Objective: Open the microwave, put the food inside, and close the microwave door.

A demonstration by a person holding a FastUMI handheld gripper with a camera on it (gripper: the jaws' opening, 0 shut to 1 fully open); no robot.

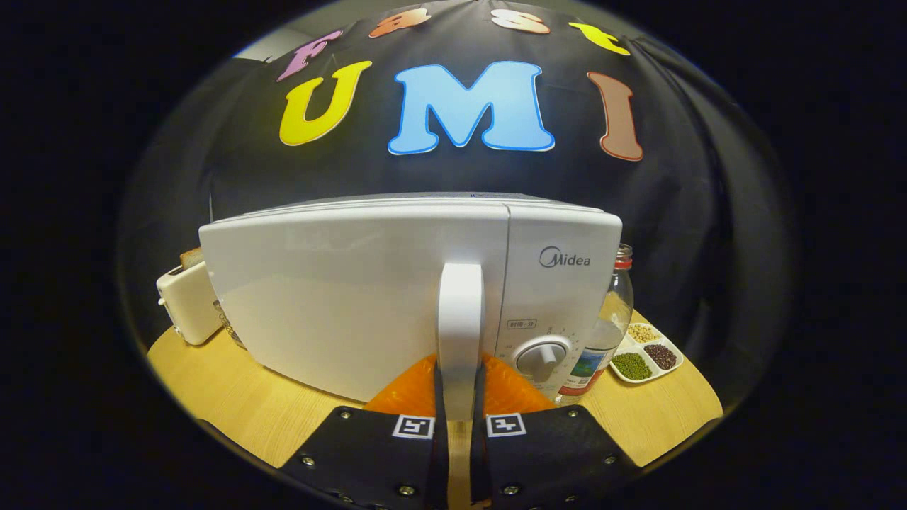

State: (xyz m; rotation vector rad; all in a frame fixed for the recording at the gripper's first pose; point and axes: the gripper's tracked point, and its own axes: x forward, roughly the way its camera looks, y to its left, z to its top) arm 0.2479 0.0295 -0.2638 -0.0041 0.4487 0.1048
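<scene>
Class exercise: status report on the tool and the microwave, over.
Tool shut on the door handle. Microwave door shut or barely ajar, cannot tell. Toaster and bottle flank it. Nothing blocking.

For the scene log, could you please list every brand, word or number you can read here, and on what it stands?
"Midea": on the microwave's control panel, above the dial.
Small badge above the dial: too small to read.
Dial numbers: blurred.
Bottle label: unreadable.
The gripper is shut on the door handle.
</scene>
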